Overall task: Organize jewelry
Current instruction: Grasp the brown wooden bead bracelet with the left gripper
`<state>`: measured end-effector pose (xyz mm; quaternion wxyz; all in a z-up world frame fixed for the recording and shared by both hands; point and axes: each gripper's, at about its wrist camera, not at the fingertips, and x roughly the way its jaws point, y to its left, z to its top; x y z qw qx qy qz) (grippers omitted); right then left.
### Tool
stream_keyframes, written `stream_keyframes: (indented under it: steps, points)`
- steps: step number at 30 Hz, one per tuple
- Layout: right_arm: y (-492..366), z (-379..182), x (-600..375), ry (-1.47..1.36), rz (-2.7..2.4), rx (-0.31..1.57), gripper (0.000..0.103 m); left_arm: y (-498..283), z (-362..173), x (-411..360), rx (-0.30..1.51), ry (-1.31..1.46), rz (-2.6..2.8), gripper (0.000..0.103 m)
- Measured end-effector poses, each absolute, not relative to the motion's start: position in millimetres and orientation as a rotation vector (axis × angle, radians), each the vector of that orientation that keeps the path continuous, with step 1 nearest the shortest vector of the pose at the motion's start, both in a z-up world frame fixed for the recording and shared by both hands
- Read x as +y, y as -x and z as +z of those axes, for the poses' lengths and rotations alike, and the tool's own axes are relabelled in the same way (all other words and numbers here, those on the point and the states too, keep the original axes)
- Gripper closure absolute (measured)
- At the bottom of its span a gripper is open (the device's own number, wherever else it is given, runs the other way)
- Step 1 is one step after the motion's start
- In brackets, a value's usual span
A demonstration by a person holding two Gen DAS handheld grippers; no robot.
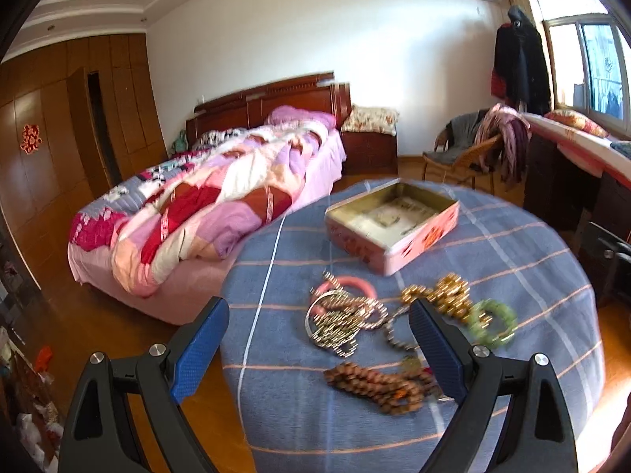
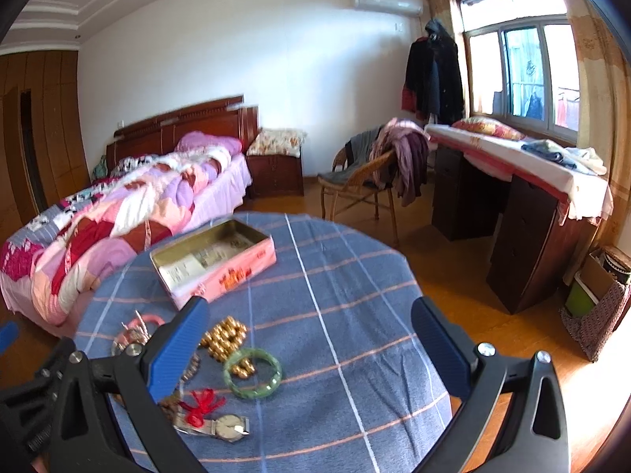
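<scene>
Both grippers hang above the round table under its blue checked cloth (image 2: 355, 276), fingers spread wide and holding nothing: the left gripper (image 1: 319, 339) frames the jewelry heap, while the right gripper (image 2: 311, 339) is off to the heap's right over bare cloth. The open pink tin (image 1: 390, 228) stands beyond the heap, apparently the place everything should go. Just in front of the tin lie a pink bangle (image 1: 347, 282) tangled with a silver chain bracelet (image 1: 339, 323); to the right of these sit gold beads (image 1: 445, 295) overlapping a green jade bangle (image 2: 252, 372); nearer the camera lie brown wooden beads (image 1: 374, 384), a wristwatch (image 2: 228, 427) and a red tassel (image 2: 201, 402). The main risk is the tangle: a pinch on the chain may drag the pink bangle along, or sweep the gold beads off the table edge; blur makes it hard to tell which strands are actually linked
</scene>
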<state>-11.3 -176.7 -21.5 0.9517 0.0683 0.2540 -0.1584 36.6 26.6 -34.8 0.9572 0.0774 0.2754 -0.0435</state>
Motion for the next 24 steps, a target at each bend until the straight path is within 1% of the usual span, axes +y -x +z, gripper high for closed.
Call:
stream_keyframes:
  steps: [3,4,5,7,13,16,20,21,22,23,24]
  points:
    - [4,-41,-183,-0.152,-0.283,0.572,0.001,-52,-55,42,0.633,-0.117,-0.082,0.011]
    - [2,-47,-184,-0.154,-0.271,0.588,0.008,-55,-59,44,0.652,-0.105,-0.085,0.011]
    - [0,-53,-185,-0.155,-0.257,0.608,0.017,-59,-67,47,0.679,-0.086,-0.103,0.011]
    - [-5,-62,-187,-0.159,-0.233,0.644,0.025,-59,-79,47,0.712,-0.071,-0.174,0.011]
    - [-11,-81,-191,-0.179,-0.161,0.704,0.025,-56,-98,28,0.776,-0.078,-0.347,0.011]
    - [-13,-85,-191,-0.178,-0.147,0.726,0.025,-60,-109,14,0.807,-0.128,-0.353,0.011]
    - [-16,-90,-196,-0.175,-0.151,0.740,0.025,-71,-127,11,0.881,-0.116,-0.321,0.011]
    - [-17,-91,-198,-0.181,-0.149,0.743,0.025,-71,-128,9,0.866,-0.125,-0.310,0.012]
    - [-17,-92,-200,-0.192,-0.147,0.748,0.025,-70,-128,8,0.858,-0.148,-0.302,0.023]
    - [-18,-93,-202,-0.200,-0.146,0.753,0.025,-69,-128,4,0.835,-0.187,-0.290,0.037]
    - [-20,-94,-202,-0.203,-0.147,0.755,0.025,-70,-127,4,0.835,-0.182,-0.310,0.044]
